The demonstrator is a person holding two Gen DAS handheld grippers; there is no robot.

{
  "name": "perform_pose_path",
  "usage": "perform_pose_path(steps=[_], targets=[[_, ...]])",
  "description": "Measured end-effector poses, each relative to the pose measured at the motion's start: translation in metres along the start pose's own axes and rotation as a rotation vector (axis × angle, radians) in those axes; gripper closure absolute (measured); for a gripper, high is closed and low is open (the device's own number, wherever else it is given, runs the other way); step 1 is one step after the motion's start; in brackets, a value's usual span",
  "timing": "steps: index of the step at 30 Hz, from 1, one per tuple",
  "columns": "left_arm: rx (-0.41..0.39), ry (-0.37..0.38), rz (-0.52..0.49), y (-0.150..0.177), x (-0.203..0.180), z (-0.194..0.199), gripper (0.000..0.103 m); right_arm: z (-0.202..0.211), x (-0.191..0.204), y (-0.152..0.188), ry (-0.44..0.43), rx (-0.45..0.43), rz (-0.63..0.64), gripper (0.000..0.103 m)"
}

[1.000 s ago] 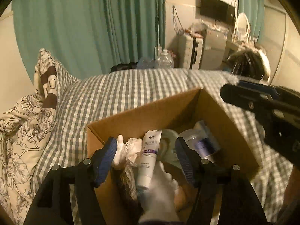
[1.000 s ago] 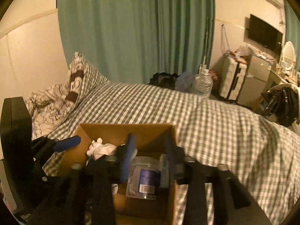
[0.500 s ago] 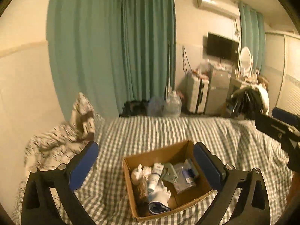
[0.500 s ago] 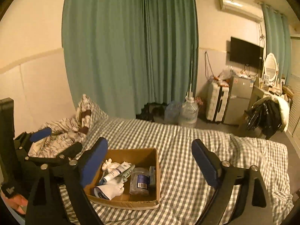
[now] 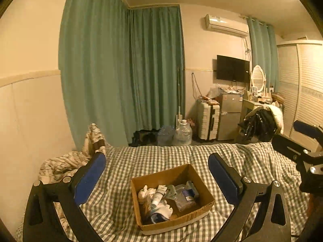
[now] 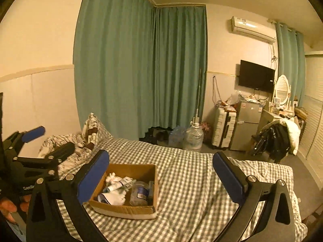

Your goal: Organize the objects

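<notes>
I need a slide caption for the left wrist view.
Open left tool above a cardboard box of toiletries on a checked bed.

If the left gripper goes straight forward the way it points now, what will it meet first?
Probably the checkered bedcover just behind the cardboard box. The left gripper, open and empty, aims over the box's far rim, so it likely passes above the box, though depth is hard to judge in this fisheye view.

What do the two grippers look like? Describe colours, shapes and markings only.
Both are alike. The left gripper and the right gripper each have a black frame with triangular cut-outs and silver bolt heads. Each frame forks into two long flat fingers faced with blue pads. In the right wrist view, the left gripper's body carries small white lettering, too blurred to read. No cables or sleeves show.
</notes>
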State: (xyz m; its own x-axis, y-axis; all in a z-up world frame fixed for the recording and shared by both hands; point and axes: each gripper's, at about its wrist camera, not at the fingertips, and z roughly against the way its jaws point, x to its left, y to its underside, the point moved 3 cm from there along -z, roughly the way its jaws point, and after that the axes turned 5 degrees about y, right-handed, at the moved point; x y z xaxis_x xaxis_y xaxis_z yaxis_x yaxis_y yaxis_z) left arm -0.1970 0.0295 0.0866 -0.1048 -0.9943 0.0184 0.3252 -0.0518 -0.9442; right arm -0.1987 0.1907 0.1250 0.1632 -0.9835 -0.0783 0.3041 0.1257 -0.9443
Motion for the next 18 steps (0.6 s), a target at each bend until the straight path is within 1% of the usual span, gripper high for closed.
perform_pose_path(steps=[4,7,9,12,14,15,18], targets=[[-0.019,-0.053,0.002,0.026,-0.001,0.012,0.000,0.007,-0.004,0.019,0.007,-0.011,0.002,0.000],[-0.012,-0.077,0.010,0.062,0.001,0.011,0.000,0.000,-0.004,0.048,0.003,-0.010,-0.021,0.000],[0.000,-0.080,0.019,0.083,0.005,0.005,0.000,-0.010,0.000,0.067,-0.016,-0.017,-0.027,0.000],[0.025,-0.106,0.057,0.109,0.011,-0.007,0.000,-0.033,0.008,0.097,-0.012,0.028,-0.038,0.000],[0.046,-0.075,0.103,0.123,0.015,-0.013,0.000,-0.046,0.012,0.116,-0.014,0.063,-0.044,0.000],[0.057,-0.069,0.110,0.127,0.016,-0.016,0.000,-0.054,0.015,0.126,-0.013,0.092,-0.036,0.000],[0.109,-0.061,0.097,0.140,0.014,-0.026,0.000,-0.069,0.021,0.140,-0.015,0.123,-0.008,0.000]])
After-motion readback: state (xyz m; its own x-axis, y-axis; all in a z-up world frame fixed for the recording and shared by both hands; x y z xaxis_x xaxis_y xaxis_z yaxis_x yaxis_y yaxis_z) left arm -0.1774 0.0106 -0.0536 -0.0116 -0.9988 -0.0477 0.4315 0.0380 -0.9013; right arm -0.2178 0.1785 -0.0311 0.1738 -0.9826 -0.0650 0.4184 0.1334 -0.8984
